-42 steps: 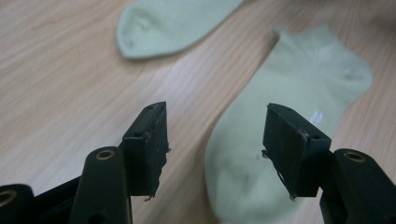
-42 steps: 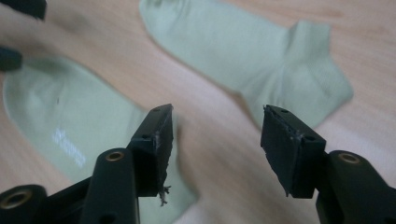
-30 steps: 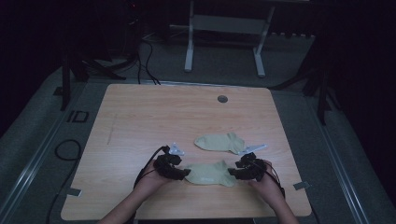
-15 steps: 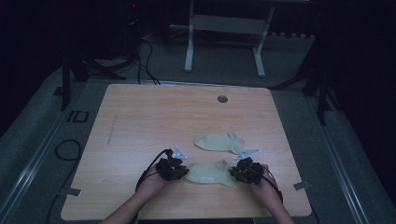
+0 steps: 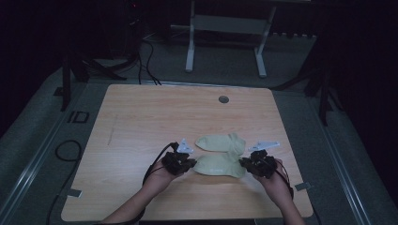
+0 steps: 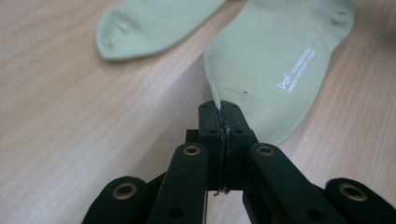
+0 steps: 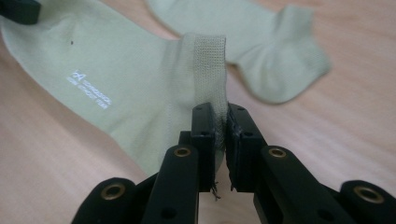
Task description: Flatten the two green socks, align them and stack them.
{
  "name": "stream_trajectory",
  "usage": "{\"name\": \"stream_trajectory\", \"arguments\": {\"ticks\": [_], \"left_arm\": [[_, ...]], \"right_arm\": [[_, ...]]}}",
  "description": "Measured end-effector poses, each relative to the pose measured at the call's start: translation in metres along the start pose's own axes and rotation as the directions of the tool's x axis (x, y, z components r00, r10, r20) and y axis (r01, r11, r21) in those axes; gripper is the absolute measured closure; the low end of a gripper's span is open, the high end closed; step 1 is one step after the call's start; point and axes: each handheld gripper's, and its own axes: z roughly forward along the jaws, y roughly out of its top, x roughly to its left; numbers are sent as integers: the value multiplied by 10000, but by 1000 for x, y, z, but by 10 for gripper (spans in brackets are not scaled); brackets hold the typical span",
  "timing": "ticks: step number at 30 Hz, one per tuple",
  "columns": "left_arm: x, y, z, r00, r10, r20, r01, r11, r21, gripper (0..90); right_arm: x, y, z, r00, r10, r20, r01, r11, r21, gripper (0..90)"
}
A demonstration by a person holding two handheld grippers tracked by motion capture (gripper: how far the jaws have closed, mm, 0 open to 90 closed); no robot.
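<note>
At the near edge of the wooden table (image 5: 141, 122), the left gripper (image 6: 219, 109) pinches the toe edge of a pale green sock (image 5: 218, 165) while the right gripper (image 7: 220, 114) clamps its ribbed cuff (image 7: 210, 70), apparently holding it taut between them for moving or stacking. Just beyond lies the matching second sock (image 5: 221, 141), overlapping it slightly at the right. Farther off, a round grommet (image 5: 223, 99) sits well clear; nothing blocks the way.

Wooden table (image 5: 141, 122), two socks (image 5: 220, 141)
</note>
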Motion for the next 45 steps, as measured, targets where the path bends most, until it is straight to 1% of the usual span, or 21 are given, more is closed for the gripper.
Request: {"name": "stream_trajectory", "arguments": {"ticks": [2,6,10,12,15,16,18,19,22,25,27,29,31,32,33,34,35,36,38,42,45], "left_arm": [[3,8,-1,10000,-32,-63,31,10000,-71,884],[10,23,-3,9993,-35,-366,25,9996,-294,885],[19,37,-3,9978,-211,-623,181,9987,-477,884],[24,42,-3,9968,-245,-756,209,9986,-482,884],[31,48,2,9953,-329,-910,290,9986,-441,884],[34,50,4,9954,-366,-886,334,9988,-369,884],[38,53,7,9941,-475,-979,442,9984,-362,884],[40,54,10,9942,-445,-982,419,9987,-292,884],[44,55,19,9932,-468,-1067,461,9989,-92,884],[48,56,31,9914,-649,-1136,658,9978,46,884],[51,55,38,9916,-701,-1087,725,9972,184,883],[53,54,44,9910,-683,-1148,722,9969,304,883],[54,52,50,9905,-837,-1095,882,9954,372,882],[54,51,52,9899,-819,-1153,872,9953,413,883],[55,50,54,9902,-807,-1137,863,9953,447,882],[55,49,56,9909,-875,-1024,929,9945,486,882],[55,49,58,9907,-914,-1006,967,9941,487,882],[54,48,61,9906,-827,-1093,891,9945,544,882],[54,48,65,9905,-819,-1107,886,9944,573,881],[56,45,69,9901,-828,-1132,897,9944,565,879],[58,44,71,9884,-910,-1216,977,9940,498,871]], "right_arm": [[-5,5,-2,10000,40,64,-40,9999,-93,825],[-13,16,-4,9998,110,176,-106,9996,-272,825],[-24,27,-2,9992,338,219,-330,9988,-354,825],[-29,34,0,9987,425,268,-415,9985,-369,824],[-36,45,3,9984,423,382,-410,9986,-331,825],[-39,48,5,9981,457,406,-446,9986,-283,825],[-43,54,8,9977,497,462,-488,9986,-212,824],[-46,56,11,9977,489,472,-482,9987,-150,824],[-53,61,21,9971,539,540,-546,9984,118,823],[-60,62,31,9961,660,586,-682,9970,363,822],[-65,61,38,9948,842,578,-871,9950,491,823],[-68,60,44,9941,928,566,-963,9933,636,822],[-70,57,51,9935,1002,538,-1041,9917,760,822],[-71,56,53,9933,1022,547,-1063,9911,800,821],[-71,55,55,9930,1057,531,-1100,9901,869,821],[-72,53,58,9928,1057,561,-1106,9896,925,821],[-73,52,59,9928,1019,631,-1079,9892,997,820],[-74,51,61,9919,1096,644,-1159,9878,1039,820],[-76,50,63,9911,1142,679,-1210,9871,1049,819],[-80,48,66,9896,1318,575,-1375,9844,1094,808],[-81,48,68,9906,1261,533,-1315,9849,1131,796]]}}
